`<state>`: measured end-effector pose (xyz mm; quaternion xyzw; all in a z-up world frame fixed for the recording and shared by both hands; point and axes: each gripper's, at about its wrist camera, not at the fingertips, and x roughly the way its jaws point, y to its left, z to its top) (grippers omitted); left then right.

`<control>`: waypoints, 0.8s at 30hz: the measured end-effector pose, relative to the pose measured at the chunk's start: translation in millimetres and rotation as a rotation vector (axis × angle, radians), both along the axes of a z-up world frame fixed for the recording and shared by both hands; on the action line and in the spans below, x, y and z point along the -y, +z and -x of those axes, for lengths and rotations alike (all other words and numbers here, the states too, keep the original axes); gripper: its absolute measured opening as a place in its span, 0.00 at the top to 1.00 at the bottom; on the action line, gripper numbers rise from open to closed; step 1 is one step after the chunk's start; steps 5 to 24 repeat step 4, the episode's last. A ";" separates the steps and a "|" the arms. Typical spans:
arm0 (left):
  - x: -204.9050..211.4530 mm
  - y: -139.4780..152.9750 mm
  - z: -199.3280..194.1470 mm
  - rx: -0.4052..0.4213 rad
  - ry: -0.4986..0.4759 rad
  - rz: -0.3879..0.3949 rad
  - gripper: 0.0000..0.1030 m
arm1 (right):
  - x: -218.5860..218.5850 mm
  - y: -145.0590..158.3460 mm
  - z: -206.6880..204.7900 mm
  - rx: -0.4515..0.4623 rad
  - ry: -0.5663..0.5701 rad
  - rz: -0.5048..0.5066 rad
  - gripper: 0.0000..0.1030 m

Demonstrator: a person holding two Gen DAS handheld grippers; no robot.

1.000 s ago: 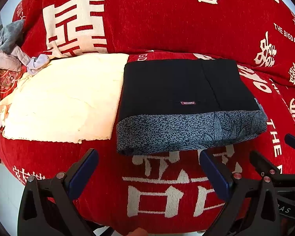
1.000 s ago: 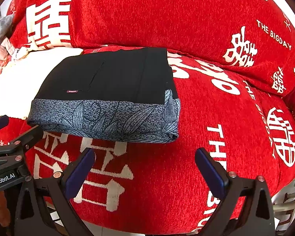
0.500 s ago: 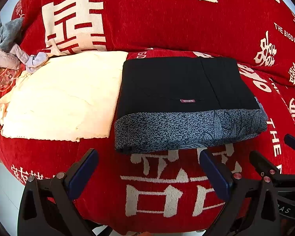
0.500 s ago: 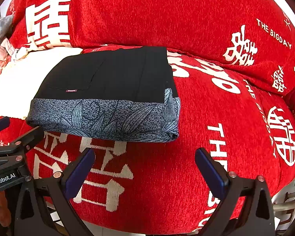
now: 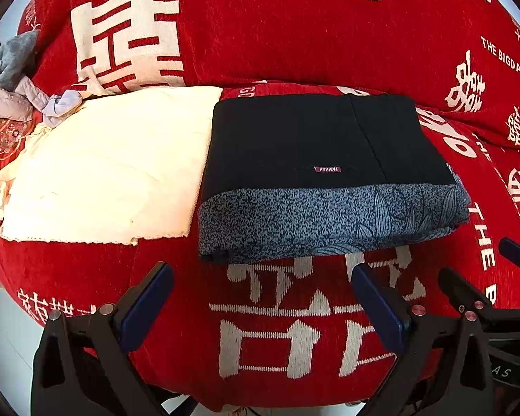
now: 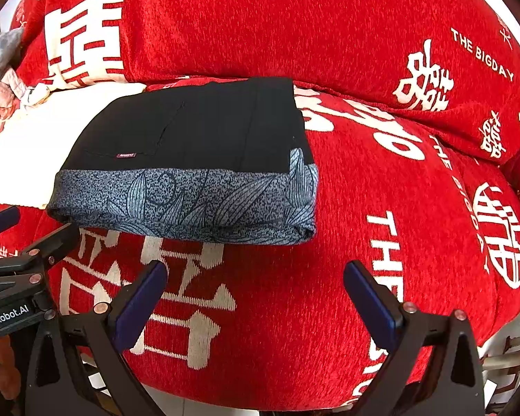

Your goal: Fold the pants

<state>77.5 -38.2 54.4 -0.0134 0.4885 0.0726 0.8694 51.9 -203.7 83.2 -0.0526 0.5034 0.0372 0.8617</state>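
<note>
Pants (folded) beyond spread fingers.

Bright, even daylight in both my wrist views.
Colours read saturated and sharp mid-frame; I see strong fisheye bowing with black vignette corners, soft shadow under the folded pants, and mild overexposure on the cream cloth.

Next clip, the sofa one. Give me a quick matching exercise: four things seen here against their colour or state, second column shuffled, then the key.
1. pants
2. cream cloth
3. left gripper
4. sofa cover

a. red with white characters
b. folded, black with a blue-grey patterned band
c. open, holding nothing
d. spread flat, left of the pants

Pairs: 1-b, 2-d, 3-c, 4-a
</note>
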 end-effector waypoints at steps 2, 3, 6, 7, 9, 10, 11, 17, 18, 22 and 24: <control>-0.9 -2.7 2.8 -0.003 -0.005 0.003 0.00 | -1.6 -2.8 5.2 -0.001 -0.003 0.006 0.01; -1.1 -4.9 5.0 -0.004 -0.006 -0.001 0.00 | -2.3 -6.1 9.3 -0.001 -0.004 0.009 0.01; -1.6 -8.8 8.0 -0.008 -0.007 -0.013 0.00 | -3.0 -8.9 12.5 0.000 -0.005 0.010 0.01; -1.6 -8.8 8.0 -0.008 -0.007 -0.013 0.00 | -3.0 -8.9 12.5 0.000 -0.005 0.010 0.01; -1.6 -8.8 8.0 -0.008 -0.007 -0.013 0.00 | -3.0 -8.9 12.5 0.000 -0.005 0.010 0.01; -1.6 -8.8 8.0 -0.008 -0.007 -0.013 0.00 | -3.0 -8.9 12.5 0.000 -0.005 0.010 0.01; -1.6 -8.8 8.0 -0.008 -0.007 -0.013 0.00 | -3.0 -8.9 12.5 0.000 -0.005 0.010 0.01; -1.6 -8.8 8.0 -0.008 -0.007 -0.013 0.00 | -3.0 -8.9 12.5 0.000 -0.005 0.010 0.01; -1.6 -8.8 8.0 -0.008 -0.007 -0.013 0.00 | -3.0 -8.9 12.5 0.000 -0.005 0.010 0.01; -1.6 -8.8 8.0 -0.008 -0.007 -0.013 0.00 | -3.0 -8.9 12.5 0.000 -0.005 0.010 0.01; -1.6 -8.8 8.0 -0.008 -0.007 -0.013 0.00 | -3.0 -8.9 12.5 0.000 -0.005 0.010 0.01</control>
